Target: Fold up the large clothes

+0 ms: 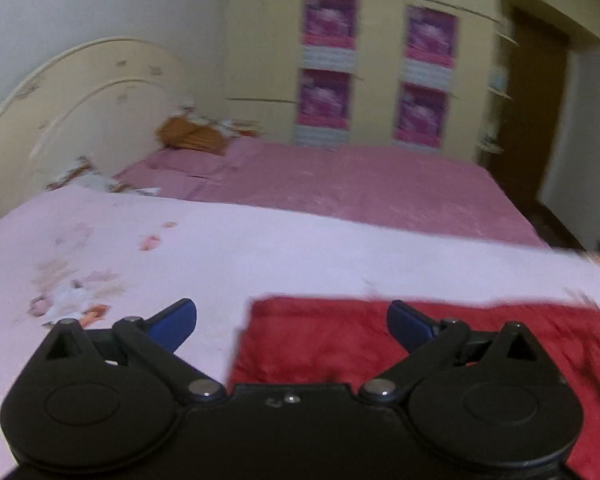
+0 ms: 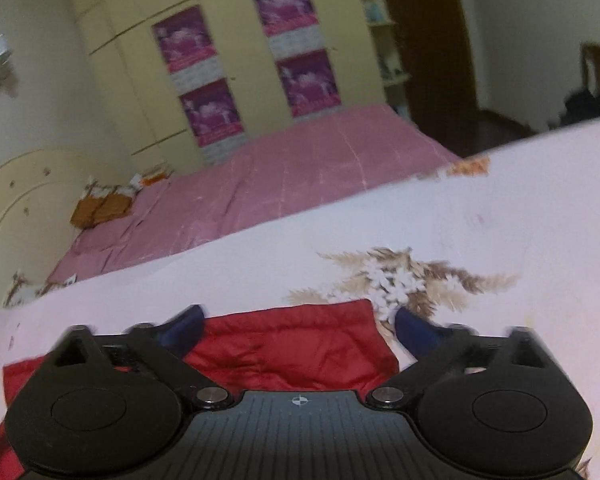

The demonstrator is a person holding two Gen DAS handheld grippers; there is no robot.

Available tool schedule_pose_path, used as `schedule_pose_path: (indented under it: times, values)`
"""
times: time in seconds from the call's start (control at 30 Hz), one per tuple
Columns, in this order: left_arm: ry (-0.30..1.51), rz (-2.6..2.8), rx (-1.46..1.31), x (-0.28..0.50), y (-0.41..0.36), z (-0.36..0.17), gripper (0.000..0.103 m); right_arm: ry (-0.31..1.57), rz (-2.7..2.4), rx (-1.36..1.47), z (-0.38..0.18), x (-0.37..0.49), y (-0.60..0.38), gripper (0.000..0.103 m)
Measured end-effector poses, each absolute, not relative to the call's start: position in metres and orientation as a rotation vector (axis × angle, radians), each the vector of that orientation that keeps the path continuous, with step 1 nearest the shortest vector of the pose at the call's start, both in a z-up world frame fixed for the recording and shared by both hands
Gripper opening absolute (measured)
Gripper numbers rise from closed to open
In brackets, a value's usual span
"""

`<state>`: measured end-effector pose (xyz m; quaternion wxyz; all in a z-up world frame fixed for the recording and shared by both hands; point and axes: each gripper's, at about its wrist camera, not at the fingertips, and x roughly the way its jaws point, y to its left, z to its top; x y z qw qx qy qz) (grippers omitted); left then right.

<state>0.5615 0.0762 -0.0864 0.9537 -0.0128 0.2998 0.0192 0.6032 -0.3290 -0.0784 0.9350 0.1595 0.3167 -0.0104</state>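
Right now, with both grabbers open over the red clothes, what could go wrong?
The right gripper sits over the red garment at its corner, so it might pinch the flowery sheet underneath too. The left gripper straddles the garment's edge and may catch only a thin bit, which could slip out.

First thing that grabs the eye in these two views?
The red garment lying on the pale floral sheet, right under both open grippers: left hand-held gripper, right hand-held gripper. Behind it, the pink bed and purple posters on the wardrobe.
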Motion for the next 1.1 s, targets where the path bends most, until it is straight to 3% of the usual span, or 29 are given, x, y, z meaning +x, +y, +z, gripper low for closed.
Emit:
schedule_pose_path:
  times: [0.03,0.33,0.73,0.93,1.1]
  values:
    - [0.627,0.008,-0.002,0.561,0.069,-0.09,0.097,0.66,0.002,0.297,-0.078,0.602,-0.321,0.057]
    - [0.704,0.027,0.132,0.573,0.033,-0.146,0.093,0.724,0.091,0.135,-0.115,0.6,-0.254,0.057]
    - [0.725,0.126,0.056,0.594,0.05,-0.173,0.103,0.734,-0.033,0.047,-0.168,0.639,-0.255,0.057]
    - [0.741,0.118,0.022,0.589,0.061,-0.157,0.097,0.762,-0.01,0.147,-0.15,0.635,-0.272,0.057]
    - [0.708,0.064,0.001,0.559,0.061,-0.13,0.099,0.689,0.076,0.11,-0.114,0.594,-0.259,0.057]
